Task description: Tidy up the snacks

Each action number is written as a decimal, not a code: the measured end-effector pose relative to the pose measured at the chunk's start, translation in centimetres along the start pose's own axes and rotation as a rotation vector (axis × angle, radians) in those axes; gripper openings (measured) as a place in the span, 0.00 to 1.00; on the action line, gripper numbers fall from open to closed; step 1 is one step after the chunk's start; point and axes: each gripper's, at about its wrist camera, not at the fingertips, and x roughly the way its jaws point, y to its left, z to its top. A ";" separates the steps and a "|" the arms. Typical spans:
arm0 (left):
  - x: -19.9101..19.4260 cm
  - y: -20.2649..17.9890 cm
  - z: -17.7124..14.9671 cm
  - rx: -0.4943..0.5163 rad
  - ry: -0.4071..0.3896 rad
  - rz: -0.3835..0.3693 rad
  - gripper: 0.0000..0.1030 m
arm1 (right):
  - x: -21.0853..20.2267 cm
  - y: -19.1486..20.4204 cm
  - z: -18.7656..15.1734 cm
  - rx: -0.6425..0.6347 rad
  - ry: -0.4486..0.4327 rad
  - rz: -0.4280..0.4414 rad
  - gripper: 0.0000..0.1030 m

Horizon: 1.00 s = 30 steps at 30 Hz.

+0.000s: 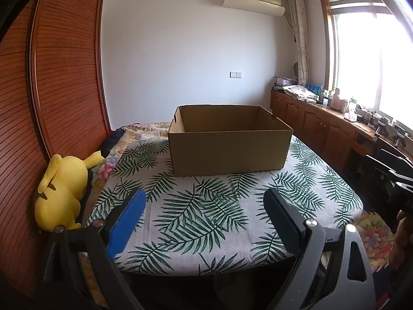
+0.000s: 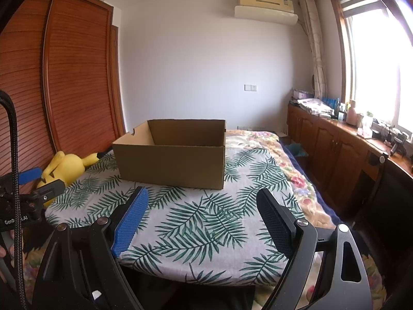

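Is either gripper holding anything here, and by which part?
Nothing is held: left gripper and right gripper are both open over the leaf-print cloth.

Only one piece of lettering can be read. In the right wrist view, white letters are printed on the black body of the left gripper (image 2: 31, 178), well to the left of the cardboard box (image 2: 170, 155): "Gen" is followed by a stretch hidden behind a black cable (image 2: 15, 180), and then "AI" is made out, with one more unclear letter before it. On the box itself no print is seen. The packages on the wooden cabinet (image 2: 335, 149) to the right of the box are too small and blurred to be read.
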 end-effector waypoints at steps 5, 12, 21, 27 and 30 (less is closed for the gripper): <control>0.0 -0.1 0.0 0.001 -0.001 0.000 0.91 | 0.0 -0.1 -0.1 0.000 0.000 -0.002 0.85; -0.2 0.1 0.0 -0.001 -0.001 0.001 0.91 | 0.1 -0.1 0.0 -0.002 -0.003 0.000 0.85; -0.3 0.3 0.0 -0.001 -0.003 0.003 0.91 | 0.1 0.1 -0.1 -0.011 -0.004 0.002 0.85; -0.3 0.3 0.0 -0.001 -0.002 0.002 0.91 | 0.1 0.1 0.0 -0.010 -0.005 0.002 0.85; -0.3 0.3 0.0 -0.001 -0.002 0.000 0.91 | 0.1 0.1 -0.1 -0.011 -0.005 0.002 0.85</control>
